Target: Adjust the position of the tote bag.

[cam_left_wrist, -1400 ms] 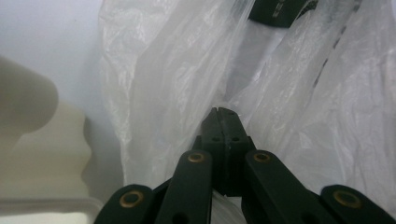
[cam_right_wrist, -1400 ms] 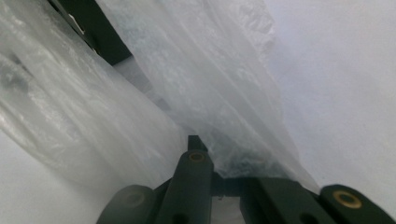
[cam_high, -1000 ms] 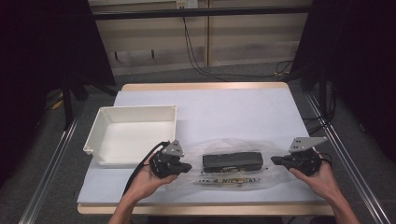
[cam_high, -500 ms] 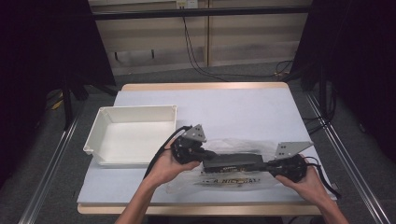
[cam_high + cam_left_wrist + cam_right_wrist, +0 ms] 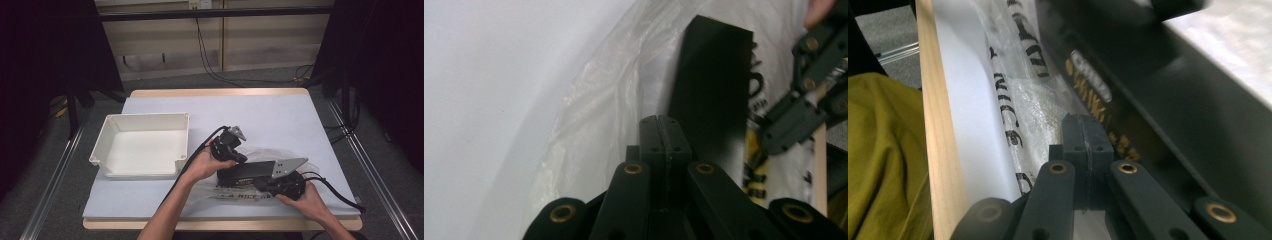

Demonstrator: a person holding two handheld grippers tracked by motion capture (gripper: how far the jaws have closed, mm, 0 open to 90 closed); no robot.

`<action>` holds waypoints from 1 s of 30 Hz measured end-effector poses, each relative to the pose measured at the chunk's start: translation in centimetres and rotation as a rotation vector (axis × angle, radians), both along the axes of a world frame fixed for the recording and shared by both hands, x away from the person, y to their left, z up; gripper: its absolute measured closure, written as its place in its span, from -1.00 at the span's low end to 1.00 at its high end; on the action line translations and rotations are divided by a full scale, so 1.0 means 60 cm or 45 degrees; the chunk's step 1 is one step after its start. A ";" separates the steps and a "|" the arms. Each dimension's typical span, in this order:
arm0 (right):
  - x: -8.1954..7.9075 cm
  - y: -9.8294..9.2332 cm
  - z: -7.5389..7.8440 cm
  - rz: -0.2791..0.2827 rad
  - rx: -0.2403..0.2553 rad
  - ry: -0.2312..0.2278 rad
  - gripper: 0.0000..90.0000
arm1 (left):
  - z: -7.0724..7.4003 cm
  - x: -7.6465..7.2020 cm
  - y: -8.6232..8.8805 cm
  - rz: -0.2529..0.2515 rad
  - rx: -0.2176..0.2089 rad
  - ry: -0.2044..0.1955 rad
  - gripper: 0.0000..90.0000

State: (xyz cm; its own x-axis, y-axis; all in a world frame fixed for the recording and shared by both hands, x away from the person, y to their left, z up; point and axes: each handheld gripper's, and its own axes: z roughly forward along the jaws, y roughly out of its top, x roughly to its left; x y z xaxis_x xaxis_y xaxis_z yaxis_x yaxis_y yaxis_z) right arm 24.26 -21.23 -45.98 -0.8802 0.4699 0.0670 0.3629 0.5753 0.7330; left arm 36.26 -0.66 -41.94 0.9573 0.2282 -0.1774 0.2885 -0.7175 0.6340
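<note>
Lying near the table's (image 5: 280, 115) front edge, a clear printed plastic bag (image 5: 235, 192) holds a long black box (image 5: 245, 172). The left gripper (image 5: 239, 156) sits at the box's left end with jaws pressed together on the bag's film, while the right gripper (image 5: 262, 184) is likewise clamped on film at the box's near side. A white tray (image 5: 142, 145) stands well left.

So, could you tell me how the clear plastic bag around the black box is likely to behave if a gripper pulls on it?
The plastic bag looks thin and crinkled in the left gripper view, so it would probably be floppy and stretch or bunch rather than lift cleanly. Its glossy film may slip between shut jaws. The black box inside looks rigid, so the bag would likely drag it along.
</note>
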 end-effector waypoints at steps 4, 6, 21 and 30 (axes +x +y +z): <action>-0.003 0.006 -0.012 0.009 -0.017 0.014 1.00 | -0.009 0.019 -0.004 0.039 0.010 0.023 1.00; -0.003 0.008 -0.014 0.015 -0.019 0.012 1.00 | -0.019 0.029 -0.009 0.050 0.025 0.052 1.00; -0.010 0.011 -0.031 0.037 -0.047 0.034 1.00 | -0.078 0.083 -0.038 0.120 0.157 0.122 1.00; -0.028 0.010 -0.030 0.087 -0.059 0.031 1.00 | -0.078 0.092 -0.044 0.154 0.164 0.065 1.00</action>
